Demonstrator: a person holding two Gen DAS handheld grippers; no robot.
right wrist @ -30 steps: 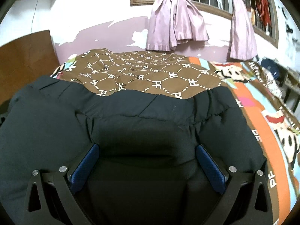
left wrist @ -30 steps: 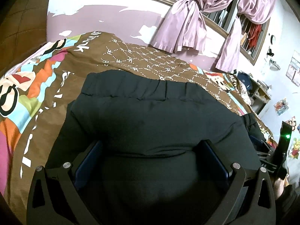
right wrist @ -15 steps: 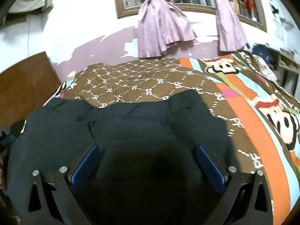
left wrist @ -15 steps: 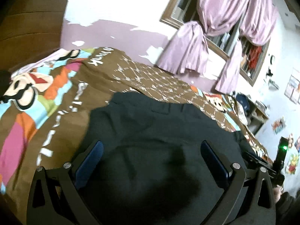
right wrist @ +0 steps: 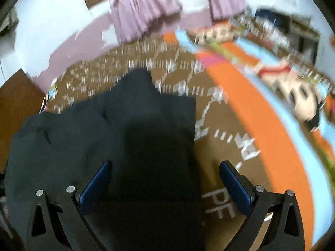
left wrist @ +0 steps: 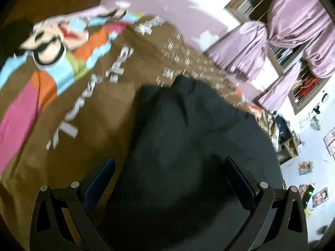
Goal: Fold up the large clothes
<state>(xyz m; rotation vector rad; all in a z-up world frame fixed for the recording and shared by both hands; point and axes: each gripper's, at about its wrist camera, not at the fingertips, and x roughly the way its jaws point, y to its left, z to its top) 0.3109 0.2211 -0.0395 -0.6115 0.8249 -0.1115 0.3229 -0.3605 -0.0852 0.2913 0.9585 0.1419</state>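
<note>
A large black padded garment (left wrist: 188, 138) lies spread on the brown cartoon-print bedspread (left wrist: 62, 108). My left gripper (left wrist: 169, 181) hovers over the garment's left part, open, its blue pads (left wrist: 100, 179) wide apart; the left pad is over bare bedspread. In the right wrist view the same garment (right wrist: 136, 138) fills the lower left, its right edge running straight down between the fingers. My right gripper (right wrist: 164, 183) is open above that edge, with its right pad (right wrist: 234, 182) over the bedspread (right wrist: 240, 129). Neither gripper holds cloth. Both views are motion-blurred.
Purple curtains (left wrist: 272, 33) hang at a framed window behind the bed. A wooden headboard (right wrist: 14, 104) stands at the left. A shelf with clutter (left wrist: 286, 138) and posters on the wall lie to the right of the bed.
Both cameras have swung outward and tilted, the left one to the left, the right one to the right. The garment no longer bulges between the fingers and lies flatter on the bed.
</note>
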